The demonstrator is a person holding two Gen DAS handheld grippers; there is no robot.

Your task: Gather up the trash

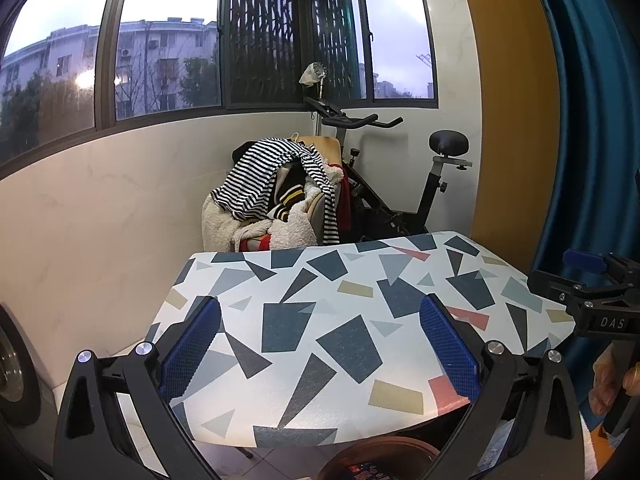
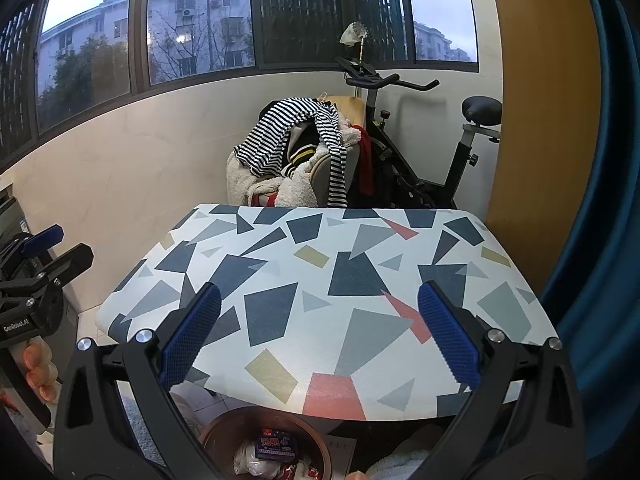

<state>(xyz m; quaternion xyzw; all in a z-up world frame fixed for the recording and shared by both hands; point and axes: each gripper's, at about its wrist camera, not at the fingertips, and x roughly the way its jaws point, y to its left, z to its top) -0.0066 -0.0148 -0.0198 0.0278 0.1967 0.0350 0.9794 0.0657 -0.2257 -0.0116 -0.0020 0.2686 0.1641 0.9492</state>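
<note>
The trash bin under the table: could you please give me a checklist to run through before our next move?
1. Left gripper open and holding nothing: ok.
2. Right gripper open and holding nothing: ok.
3. Patterned table free of trash in both views: ok.
4. Brown bin below the table's near edge, wrappers already inside: ok.
5. Trash on the floor around the bin: cannot tell, mostly hidden by the grippers and table.
6. Grippers apart from each other, one on each side: ok.
</note>
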